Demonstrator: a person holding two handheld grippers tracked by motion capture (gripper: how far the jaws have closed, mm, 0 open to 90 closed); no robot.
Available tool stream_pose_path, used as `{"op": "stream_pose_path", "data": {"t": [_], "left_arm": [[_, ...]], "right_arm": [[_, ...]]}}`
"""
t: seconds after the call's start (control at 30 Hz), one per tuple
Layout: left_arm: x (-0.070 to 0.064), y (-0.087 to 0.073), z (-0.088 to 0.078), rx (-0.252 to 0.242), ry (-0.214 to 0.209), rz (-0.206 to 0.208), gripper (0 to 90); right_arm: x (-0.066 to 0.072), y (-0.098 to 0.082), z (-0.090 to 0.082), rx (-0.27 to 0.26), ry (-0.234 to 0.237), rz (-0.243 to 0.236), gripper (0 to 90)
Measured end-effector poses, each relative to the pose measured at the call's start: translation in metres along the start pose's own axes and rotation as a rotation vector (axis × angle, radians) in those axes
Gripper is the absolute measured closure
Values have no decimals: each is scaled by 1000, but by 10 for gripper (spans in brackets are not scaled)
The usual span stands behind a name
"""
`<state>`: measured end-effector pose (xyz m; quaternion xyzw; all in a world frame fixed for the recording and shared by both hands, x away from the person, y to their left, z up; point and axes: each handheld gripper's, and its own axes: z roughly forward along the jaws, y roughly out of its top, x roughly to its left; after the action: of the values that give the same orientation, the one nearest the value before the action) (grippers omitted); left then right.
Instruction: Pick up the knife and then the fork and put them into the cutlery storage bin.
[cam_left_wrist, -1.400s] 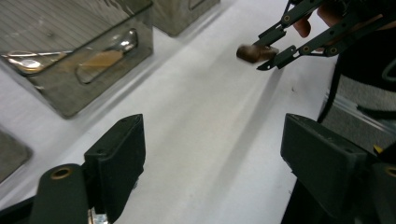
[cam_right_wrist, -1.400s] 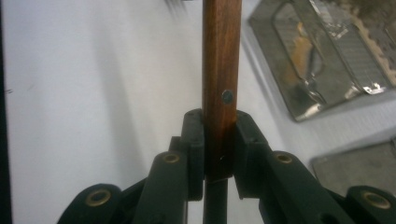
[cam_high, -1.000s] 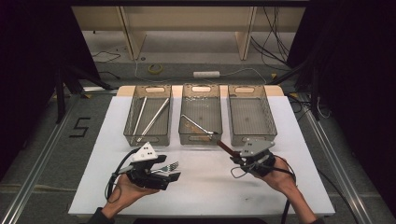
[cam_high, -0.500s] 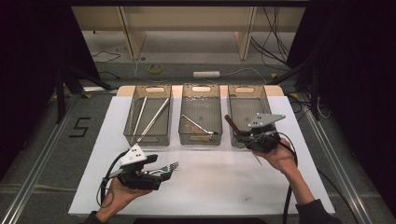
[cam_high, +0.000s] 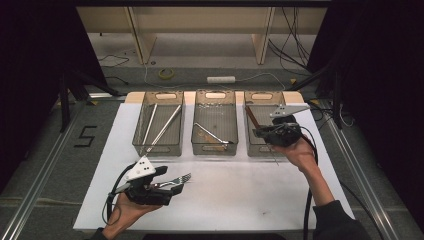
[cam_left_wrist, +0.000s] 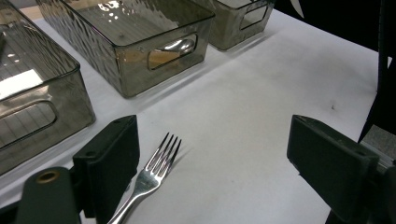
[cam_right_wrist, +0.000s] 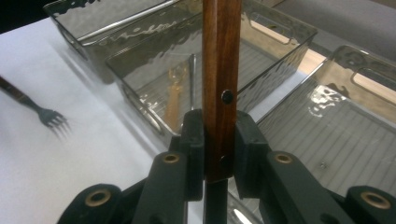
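Right gripper (cam_high: 256, 132): held over the near end of the right-hand tray (cam_high: 260, 96), jaws clamped on a wooden-handled utensil (cam_right_wrist: 221, 70). In the right gripper view the brown handle, with a dark rivet in it, stands upright between the two pads and runs on past the fingertips; a thin dark metal part continues below the pads toward the gripper body. From the high view the handle slants away from the gripper's tip over the tray, and a slim metal end pokes out behind the gripper, beside the hand; what kind of utensil it is cannot be told. Left gripper (cam_left_wrist: 212, 149): low over the white table (cam_high: 240, 195), jaws spread wide, gripping nothing. Fork (cam_left_wrist: 156, 168): lying flat on the table, just inside the left-side pad as the left gripper view shows it, tines pointing ahead of the gripper, handle running back under that jaw; whether it touches the pad cannot be told. Well clear of the other pad. Middle tray (cam_high: 215, 95): ahead of the left gripper, holding a metal utensil. Left-hand tray (cam_high: 159, 96): holding long thin metal pieces.
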<state>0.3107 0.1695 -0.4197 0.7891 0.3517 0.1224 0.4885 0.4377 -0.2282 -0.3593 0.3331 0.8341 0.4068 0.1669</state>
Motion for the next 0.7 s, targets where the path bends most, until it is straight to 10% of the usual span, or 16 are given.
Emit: {"op": "stream_pose_path", "data": {"t": [0.7], "left_arm": [[0, -1, -2, -23, 14, 2, 164]], "right_arm": [[-29, 23, 10, -2, -43, 86, 773]]}}
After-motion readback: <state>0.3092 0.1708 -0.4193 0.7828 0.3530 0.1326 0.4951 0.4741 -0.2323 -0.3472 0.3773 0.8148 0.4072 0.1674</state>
